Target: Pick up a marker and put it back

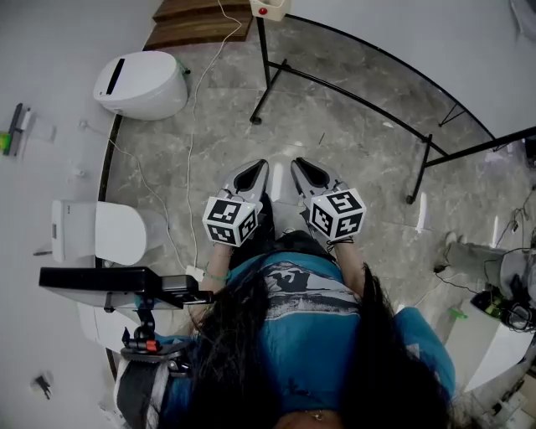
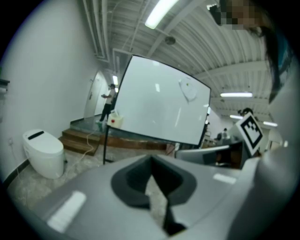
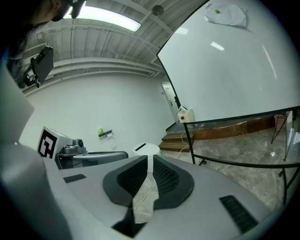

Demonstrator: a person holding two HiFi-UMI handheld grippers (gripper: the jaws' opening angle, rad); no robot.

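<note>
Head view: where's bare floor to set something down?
The marble floor is bare between the white cable and the whiteboard stand at its left foot, down to the left tool and right tool. Another bare patch lies under the stand's crossbar, toward its right leg. Crowded: toilets along the left wall, cables and gear at right.

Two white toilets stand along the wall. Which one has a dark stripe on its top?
The farther toilet, by the wooden steps: a dark stripe runs along its lid. The nearer toilet is plain white.
</note>
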